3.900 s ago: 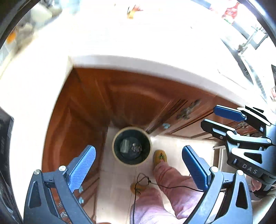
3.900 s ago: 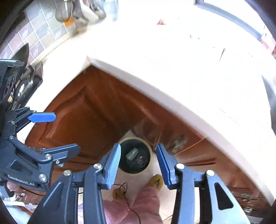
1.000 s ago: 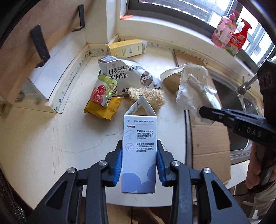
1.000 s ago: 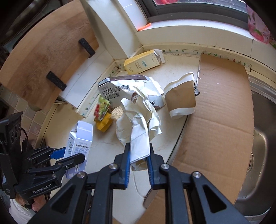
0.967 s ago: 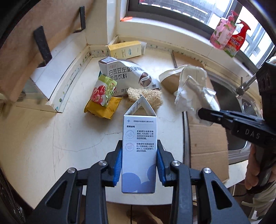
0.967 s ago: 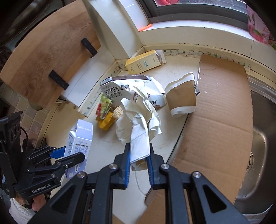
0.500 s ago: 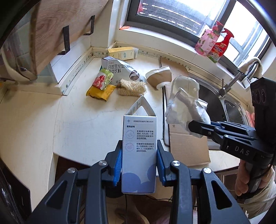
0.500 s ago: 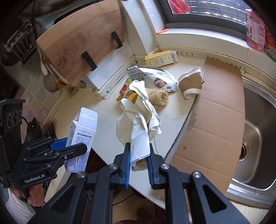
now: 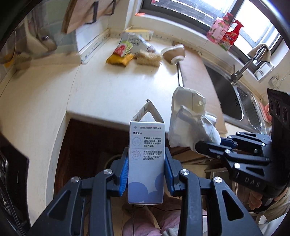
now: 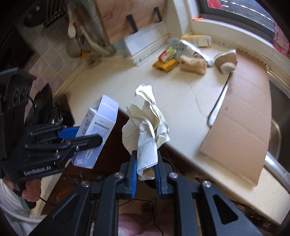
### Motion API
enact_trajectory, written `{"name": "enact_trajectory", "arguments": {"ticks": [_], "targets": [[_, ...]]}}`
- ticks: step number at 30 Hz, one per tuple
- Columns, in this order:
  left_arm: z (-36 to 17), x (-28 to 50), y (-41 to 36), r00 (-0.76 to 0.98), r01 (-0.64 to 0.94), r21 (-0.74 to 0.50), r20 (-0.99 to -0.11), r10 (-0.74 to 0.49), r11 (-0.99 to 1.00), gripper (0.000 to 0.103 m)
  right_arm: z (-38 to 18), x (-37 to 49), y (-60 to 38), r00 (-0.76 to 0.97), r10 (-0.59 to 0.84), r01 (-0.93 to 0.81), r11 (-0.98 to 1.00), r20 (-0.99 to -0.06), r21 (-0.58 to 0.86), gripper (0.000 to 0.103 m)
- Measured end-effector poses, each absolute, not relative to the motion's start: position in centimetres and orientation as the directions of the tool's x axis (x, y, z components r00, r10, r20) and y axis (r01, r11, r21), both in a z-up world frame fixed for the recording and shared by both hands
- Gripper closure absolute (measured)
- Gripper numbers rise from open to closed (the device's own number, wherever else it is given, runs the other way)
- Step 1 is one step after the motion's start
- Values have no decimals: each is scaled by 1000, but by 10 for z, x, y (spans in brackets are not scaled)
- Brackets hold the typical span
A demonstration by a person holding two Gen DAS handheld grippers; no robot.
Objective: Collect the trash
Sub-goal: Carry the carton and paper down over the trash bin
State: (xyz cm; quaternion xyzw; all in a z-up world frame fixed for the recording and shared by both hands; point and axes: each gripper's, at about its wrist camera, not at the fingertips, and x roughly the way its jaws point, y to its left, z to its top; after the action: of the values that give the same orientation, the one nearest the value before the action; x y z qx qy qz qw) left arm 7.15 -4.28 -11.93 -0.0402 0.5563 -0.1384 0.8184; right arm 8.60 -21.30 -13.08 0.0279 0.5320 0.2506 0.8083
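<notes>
My left gripper (image 9: 146,172) is shut on a white and blue carton (image 9: 146,154), open at its top, and holds it in the air off the counter's front edge. The carton also shows in the right wrist view (image 10: 96,130). My right gripper (image 10: 145,165) is shut on crumpled white paper (image 10: 146,127), also off the counter edge; the paper shows in the left wrist view (image 9: 190,125). More trash lies at the back of the counter: a yellow snack packet (image 9: 119,58), a silver drink pouch (image 9: 134,40), a brown paper cup (image 9: 174,52) on its side, a yellow box (image 10: 197,40).
A straw scrubber (image 9: 148,59) lies by the packets. A cardboard sheet (image 10: 241,109) covers the counter (image 9: 101,94) beside the steel sink (image 9: 241,103). Brown cabinet doors (image 9: 87,143) stand below the counter. A wooden board (image 10: 126,16) hangs on the back wall.
Both grippers have drawn back from the counter and tilted down with the carton and the paper held. The counter edge and cabinet fronts now show below them.
</notes>
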Motion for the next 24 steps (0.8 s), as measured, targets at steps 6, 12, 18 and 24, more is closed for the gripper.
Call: {"name": "enact_trajectory", "arguments": {"ticks": [6, 12, 18, 24], "targets": [[-178, 48, -24, 263, 135, -182, -941, -212, 974, 70, -180, 55, -183, 229, 393, -403, 871, -891, 281, 87], [-244, 35, -16, 200, 109, -168, -962, -187, 980, 70, -243, 44, -167, 148, 351, -388, 881, -925, 272, 87], [-313, 36, -11, 156, 77, -177, -970, -187, 981, 70, -315, 45, -161, 82, 319, -357, 894, -944, 270, 87], [-377, 46, -10, 153, 73, -148, -976, -158, 986, 70, -375, 48, -155, 53, 307, -338, 901, -950, 272, 86]]}}
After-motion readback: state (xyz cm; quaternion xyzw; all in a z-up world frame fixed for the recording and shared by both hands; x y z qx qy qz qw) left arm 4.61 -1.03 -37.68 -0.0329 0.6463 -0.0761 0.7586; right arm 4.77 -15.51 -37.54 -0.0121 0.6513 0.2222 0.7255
